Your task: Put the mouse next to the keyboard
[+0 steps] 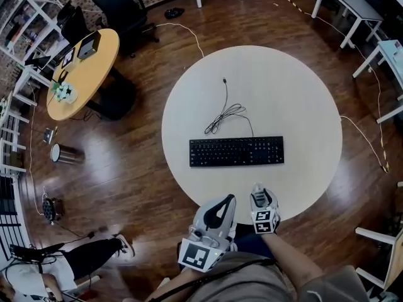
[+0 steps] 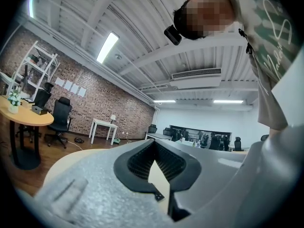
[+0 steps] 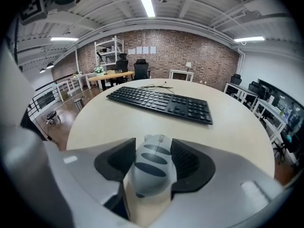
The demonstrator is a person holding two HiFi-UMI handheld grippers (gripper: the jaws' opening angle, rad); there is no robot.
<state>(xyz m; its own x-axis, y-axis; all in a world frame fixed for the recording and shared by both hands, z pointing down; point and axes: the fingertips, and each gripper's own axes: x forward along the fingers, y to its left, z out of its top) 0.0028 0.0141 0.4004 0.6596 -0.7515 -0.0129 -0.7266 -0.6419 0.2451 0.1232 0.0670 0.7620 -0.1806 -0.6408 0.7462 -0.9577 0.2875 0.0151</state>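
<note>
A grey mouse (image 3: 152, 167) with dark stripes sits between the pads of my right gripper (image 3: 153, 148), which is shut on it. In the head view this gripper (image 1: 260, 197) and the mouse (image 1: 257, 187) are at the near edge of the round white table (image 1: 296, 93). The black keyboard (image 1: 236, 151) lies across the table's middle, just beyond the mouse, and shows ahead in the right gripper view (image 3: 161, 102). Its cable (image 1: 225, 112) coils behind it. My left gripper (image 1: 221, 207) hovers beside the right one, tilted upward; its jaws (image 2: 154, 151) meet at the tips with nothing between them.
A wooden round table (image 1: 82, 74) with a plant and boxes stands at the far left, with a black office chair (image 1: 123, 8) behind it. White tables (image 1: 349, 2) line the back right. A small bin (image 1: 63, 153) and another person's legs (image 1: 88, 257) are on the floor at left.
</note>
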